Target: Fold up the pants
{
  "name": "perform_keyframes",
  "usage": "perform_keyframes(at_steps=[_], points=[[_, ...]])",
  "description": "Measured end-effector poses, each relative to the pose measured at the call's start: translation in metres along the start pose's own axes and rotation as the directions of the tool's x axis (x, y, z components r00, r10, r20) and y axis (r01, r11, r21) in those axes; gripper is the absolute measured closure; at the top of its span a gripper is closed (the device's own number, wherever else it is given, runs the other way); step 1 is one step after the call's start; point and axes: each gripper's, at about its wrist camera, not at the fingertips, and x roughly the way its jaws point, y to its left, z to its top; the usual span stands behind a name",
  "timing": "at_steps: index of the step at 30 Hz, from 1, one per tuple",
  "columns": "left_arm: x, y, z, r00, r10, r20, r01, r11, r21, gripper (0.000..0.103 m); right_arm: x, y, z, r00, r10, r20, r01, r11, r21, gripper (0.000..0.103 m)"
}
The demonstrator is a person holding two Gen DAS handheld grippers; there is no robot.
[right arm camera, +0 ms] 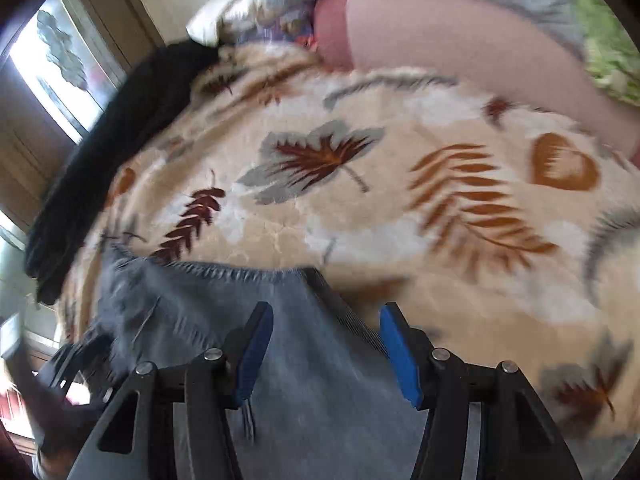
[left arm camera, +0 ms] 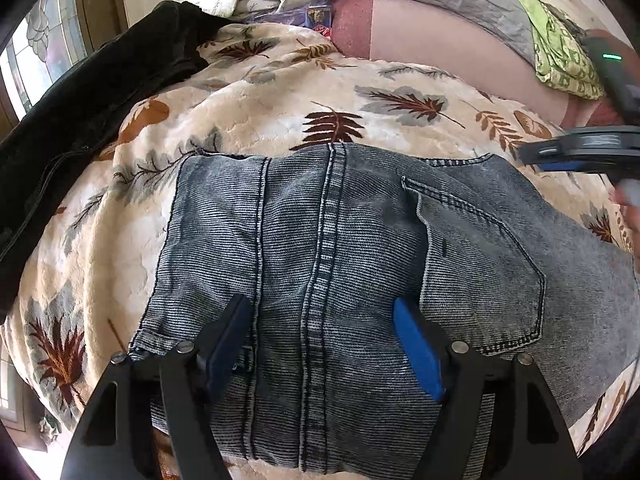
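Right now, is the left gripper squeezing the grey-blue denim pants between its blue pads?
No: the left gripper hangs open over the folded grey-blue denim pants, with bare denim showing between its separated pads.

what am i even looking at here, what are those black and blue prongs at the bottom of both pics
Those prongs are the fingers of two handheld grippers; a person holds one in each hand, and each carries a camera looking along its fingers. One picture is from the left gripper, the other, blurred, from the right gripper. Both hang open over folded grey-blue jeans and hold nothing. The jeans lie on a cream leaf-patterned blanket on a bed, with a dark garment beside them and pillows behind.
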Motion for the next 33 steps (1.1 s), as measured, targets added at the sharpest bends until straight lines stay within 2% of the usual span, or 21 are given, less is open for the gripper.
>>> perform_keyframes(at_steps=[1,2,3,5,8,9,11,13,14,15,17,20,21,23,24,25,26,28,29,31,33], points=[[0.000,0.001,0.000,1.000,0.000,0.003,0.000,1.000,0.001,0.027,0.020,0.005,0.003,0.998,-0.002,-0.060,0.000,1.000,-0.020,0.053],[0.000,0.001,-0.001,1.000,0.000,0.007,0.000,1.000,0.004,0.027,0.027,0.009,0.005,0.997,-0.004,-0.076,0.001,0.999,-0.036,0.081],[0.000,0.001,0.000,1.000,-0.001,0.008,0.001,1.000,0.005,0.027,0.028,0.016,0.006,0.998,-0.052,-0.039,0.049,0.997,-0.062,0.095],[-0.001,0.002,0.000,1.000,-0.003,0.012,0.003,1.000,0.004,0.027,0.024,0.022,0.009,0.996,-0.084,0.003,0.084,0.994,-0.070,0.098],[-0.001,-0.001,0.000,1.000,0.009,0.015,-0.009,1.000,0.013,0.027,0.041,0.027,0.008,0.974,-0.226,0.011,0.226,0.966,-0.126,0.100],[0.000,-0.001,0.000,1.000,0.012,0.015,-0.013,1.000,0.016,0.027,0.042,0.024,0.006,0.974,-0.226,0.027,0.227,0.968,-0.108,0.099],[-0.001,-0.001,0.000,1.000,0.012,0.018,-0.012,1.000,0.017,0.027,0.031,0.012,0.003,0.988,-0.145,0.062,0.147,0.989,-0.031,0.097],[-0.001,-0.001,0.000,1.000,0.012,0.023,-0.013,1.000,0.019,0.027,0.005,-0.002,-0.008,0.987,-0.123,0.100,0.118,0.992,0.047,0.075],[-0.002,-0.001,-0.001,1.000,0.015,0.025,-0.016,1.000,0.020,0.027,-0.010,-0.007,-0.016,0.983,-0.126,0.132,0.117,0.990,0.075,0.051],[-0.002,-0.002,-0.001,0.999,0.018,0.028,-0.019,1.000,0.020,0.027,-0.030,-0.013,-0.030,0.978,-0.121,0.169,0.103,0.989,0.107,0.040],[-0.002,-0.003,-0.001,0.999,0.026,0.032,-0.027,0.999,0.021,0.027,-0.065,-0.024,-0.064,0.978,-0.067,0.197,0.037,0.988,0.152,0.039],[-0.003,-0.003,-0.001,0.999,0.033,0.036,-0.034,0.999,0.018,0.026,-0.097,-0.040,-0.114,0.982,-0.013,0.188,-0.027,0.977,0.211,0.039],[-0.003,-0.003,0.000,0.999,0.033,0.037,-0.034,0.999,0.015,0.026,-0.105,-0.053,-0.141,0.985,0.019,0.174,-0.063,0.966,0.251,0.037],[-0.005,-0.003,0.001,0.999,0.034,0.038,-0.034,0.999,0.015,0.026,-0.108,-0.077,-0.174,0.987,0.037,0.154,-0.085,0.944,0.319,0.036],[-0.008,-0.003,0.002,0.998,0.035,0.043,-0.036,0.999,0.008,0.027,-0.105,-0.098,-0.198,0.990,0.023,0.141,-0.076,0.921,0.382,0.032],[-0.012,-0.003,0.002,0.998,0.044,0.052,-0.044,0.999,-0.001,0.027,-0.096,-0.114,-0.211,0.994,0.009,0.107,-0.053,0.906,0.420,0.029],[-0.018,-0.005,0.002,0.996,0.062,0.069,-0.062,0.998,-0.006,0.027,-0.085,-0.130,-0.222,0.996,0.029,0.081,-0.062,0.890,0.452,0.030],[-0.038,-0.012,0.003,0.991,0.067,0.117,-0.067,0.998,-0.009,0.027,-0.095,-0.151,-0.238,0.970,0.140,0.201,-0.225,0.831,0.509,0.031],[-0.045,-0.016,0.003,0.990,0.046,0.131,-0.046,0.999,-0.005,0.027,-0.104,-0.154,-0.239,0.970,0.145,0.195,-0.228,0.816,0.531,0.031],[-0.061,-0.031,0.000,0.989,-0.008,0.146,0.006,1.000,0.021,0.027,-0.124,-0.153,-0.243,0.959,0.123,0.255,-0.243,0.819,0.519,0.031],[-0.072,-0.050,-0.005,0.984,-0.053,0.168,0.042,0.997,0.070,0.026,-0.146,-0.153,-0.258,0.928,0.128,0.349,-0.299,0.814,0.498,0.031]])
